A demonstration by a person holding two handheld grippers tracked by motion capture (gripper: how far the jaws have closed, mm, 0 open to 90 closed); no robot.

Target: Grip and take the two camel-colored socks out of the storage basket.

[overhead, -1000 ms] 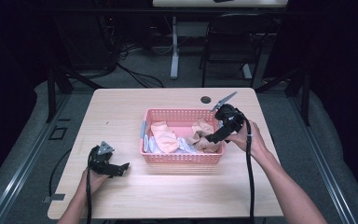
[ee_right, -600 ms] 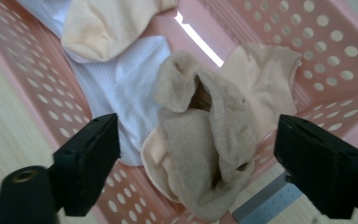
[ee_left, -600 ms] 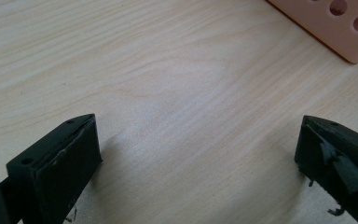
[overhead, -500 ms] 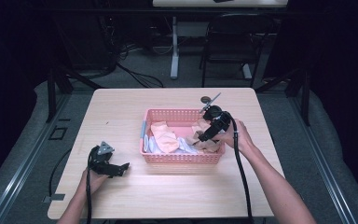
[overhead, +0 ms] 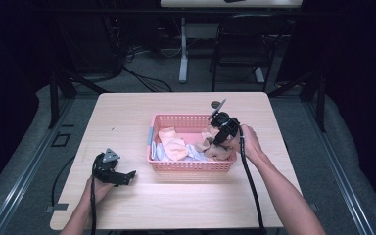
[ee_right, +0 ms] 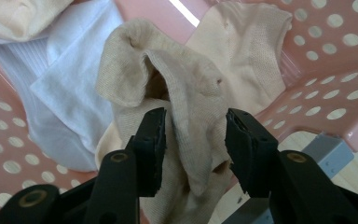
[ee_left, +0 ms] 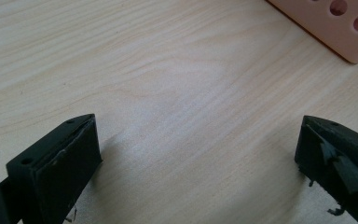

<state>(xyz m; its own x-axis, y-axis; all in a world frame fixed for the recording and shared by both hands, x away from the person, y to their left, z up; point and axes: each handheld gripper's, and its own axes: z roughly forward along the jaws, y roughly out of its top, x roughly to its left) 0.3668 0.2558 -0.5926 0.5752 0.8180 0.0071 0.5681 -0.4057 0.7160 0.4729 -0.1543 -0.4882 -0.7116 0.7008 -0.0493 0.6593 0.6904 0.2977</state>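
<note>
High view first: the pink perforated plastic basket [overhead: 192, 165] sits at the centre of the pale wooden table [overhead: 127, 112], and the right gripper [overhead: 217, 139] dips into its three-o'clock end, pointing down and toward seven o'clock over a crumpled beige knit sock [overhead: 210, 147]. That hand is plainly the nearer one; its forearm comes in from five o'clock, wrist bent downward. A peach cloth [overhead: 172, 143] and a white ribbed cloth [overhead: 191, 152] lie toward the basket's nine-o'clock side. The left gripper [overhead: 127, 176] rests on the table at about seven o'clock from the basket, well apart from it.

Left gripper view: its jaws stand wide apart over bare wood, holding nothing, with a corner of the basket [ee_left: 349, 28] at one o'clock.

Right gripper view: the jaws have just been closing and stand partly closed, a raised fold of the sock [ee_right: 186, 107] between them. The fold's long axis runs from twelve to six o'clock, straight along the jaws. Whether the pads already press on it I cannot tell.
</note>
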